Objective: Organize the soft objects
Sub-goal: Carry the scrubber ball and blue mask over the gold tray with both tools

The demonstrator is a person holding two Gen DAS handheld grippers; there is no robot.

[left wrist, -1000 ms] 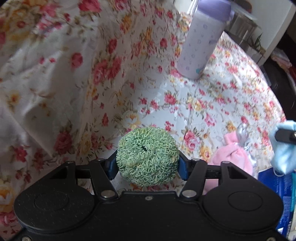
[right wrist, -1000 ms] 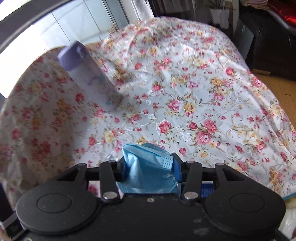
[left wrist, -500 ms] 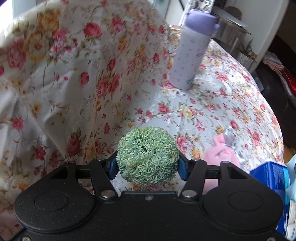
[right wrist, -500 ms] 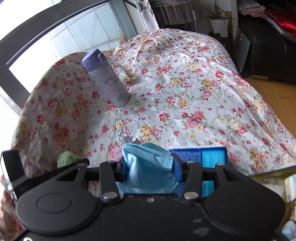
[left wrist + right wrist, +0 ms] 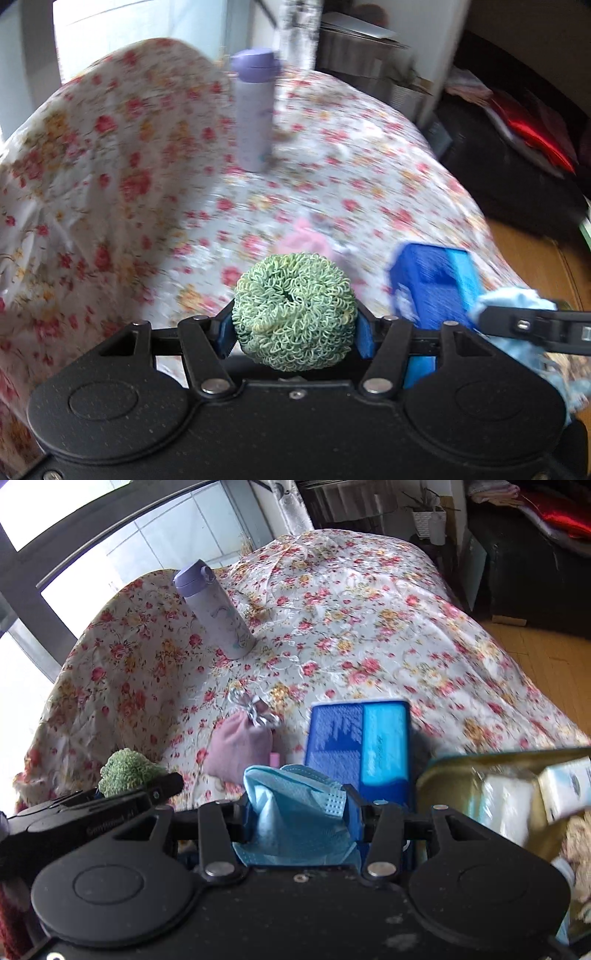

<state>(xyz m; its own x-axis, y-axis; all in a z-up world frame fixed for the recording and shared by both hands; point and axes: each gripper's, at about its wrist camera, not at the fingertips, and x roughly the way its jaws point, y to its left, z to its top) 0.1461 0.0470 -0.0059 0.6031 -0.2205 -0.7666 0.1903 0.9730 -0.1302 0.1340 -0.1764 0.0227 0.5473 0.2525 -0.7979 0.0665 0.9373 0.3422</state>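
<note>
My left gripper (image 5: 293, 325) is shut on a green curly scrubber ball (image 5: 295, 310), held above the floral cloth (image 5: 147, 206); the ball also shows in the right wrist view (image 5: 125, 766). My right gripper (image 5: 295, 808) is shut on a light blue face mask (image 5: 291, 812); the mask shows at the right edge of the left wrist view (image 5: 513, 299). A pink pouch (image 5: 240, 740) with a silver bow lies on the cloth (image 5: 369, 627) ahead. A blue box (image 5: 358, 738) lies next to it. A gold tin (image 5: 480, 775) holding white packets is at the right.
A lilac bottle (image 5: 214, 609) stands upright at the back of the cloth; it also shows in the left wrist view (image 5: 255, 110). The cloth rises in a hump on the left. Wooden floor (image 5: 546, 657) and dark furniture (image 5: 535, 572) lie to the right.
Both grippers have pulled back and up from the cloth with their objects still held. The blue box, pink pouch and gold tin have come into the right wrist view.
</note>
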